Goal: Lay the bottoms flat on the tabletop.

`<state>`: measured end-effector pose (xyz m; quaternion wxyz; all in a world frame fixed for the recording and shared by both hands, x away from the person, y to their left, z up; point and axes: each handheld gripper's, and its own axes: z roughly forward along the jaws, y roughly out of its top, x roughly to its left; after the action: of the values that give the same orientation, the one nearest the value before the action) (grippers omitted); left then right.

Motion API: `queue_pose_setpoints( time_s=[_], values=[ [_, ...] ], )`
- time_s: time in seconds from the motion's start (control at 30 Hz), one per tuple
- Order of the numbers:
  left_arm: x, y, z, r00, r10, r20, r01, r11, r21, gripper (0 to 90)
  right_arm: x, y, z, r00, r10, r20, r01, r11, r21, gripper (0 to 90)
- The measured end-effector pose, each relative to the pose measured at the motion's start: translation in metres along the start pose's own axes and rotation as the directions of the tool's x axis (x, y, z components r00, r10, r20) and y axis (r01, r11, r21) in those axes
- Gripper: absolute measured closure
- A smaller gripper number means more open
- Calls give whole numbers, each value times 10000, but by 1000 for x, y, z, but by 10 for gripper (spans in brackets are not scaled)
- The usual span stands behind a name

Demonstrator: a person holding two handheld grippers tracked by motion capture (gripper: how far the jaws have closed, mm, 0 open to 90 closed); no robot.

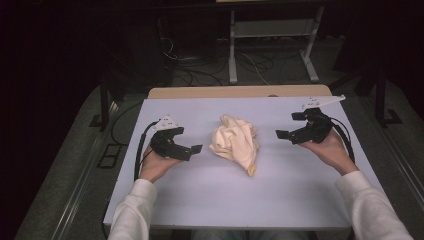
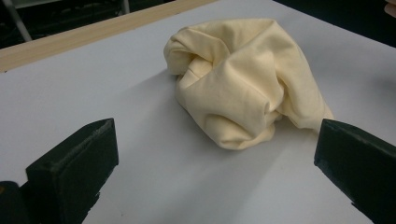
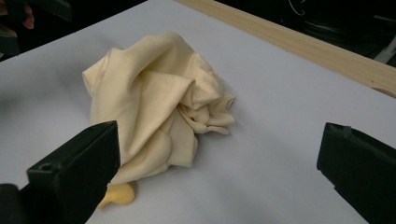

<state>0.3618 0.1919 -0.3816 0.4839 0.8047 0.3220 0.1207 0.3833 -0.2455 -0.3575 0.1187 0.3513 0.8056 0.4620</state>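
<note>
Cloth [image 1: 235, 142] crumpled on pale table [image 1: 280, 190], dark room; each hand-held gripper wide: left [image 1: 192, 150], right [image 1: 285, 135]

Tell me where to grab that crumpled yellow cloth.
Probably pinch the raised fold on top of the cloth, coming down from above: it sits bunched in a mound with ridges standing off the table. Left gripper and right gripper flank it, both open.
</note>
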Motion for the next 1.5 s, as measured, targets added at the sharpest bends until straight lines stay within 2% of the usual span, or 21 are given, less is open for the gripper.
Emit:
queue_pose_setpoints(
  time_s=[0.4,0.83,0.9,1.23,1.5],
  values=[
    [9,1,8,10000,-88,-22,87,9999,-84,0,-8,2,15,9999,137,-49,-137,9999,-33,0],
    [14,0,27,9991,-368,219,375,9988,-321,0,-13,-3,37,9994,295,-193,-293,9995,141,0],
    [14,0,29,9993,-284,260,292,9992,-277,0,-13,-4,42,9993,324,-210,-319,9992,220,0],
    [11,-2,44,9971,-432,620,452,9985,-312,0,-13,-10,61,9986,442,-299,-426,9977,531,0],
    [5,-5,57,9936,-420,1049,420,9991,20,16,-14,-16,73,9969,642,-446,-609,9956,709,0]
  ],
)
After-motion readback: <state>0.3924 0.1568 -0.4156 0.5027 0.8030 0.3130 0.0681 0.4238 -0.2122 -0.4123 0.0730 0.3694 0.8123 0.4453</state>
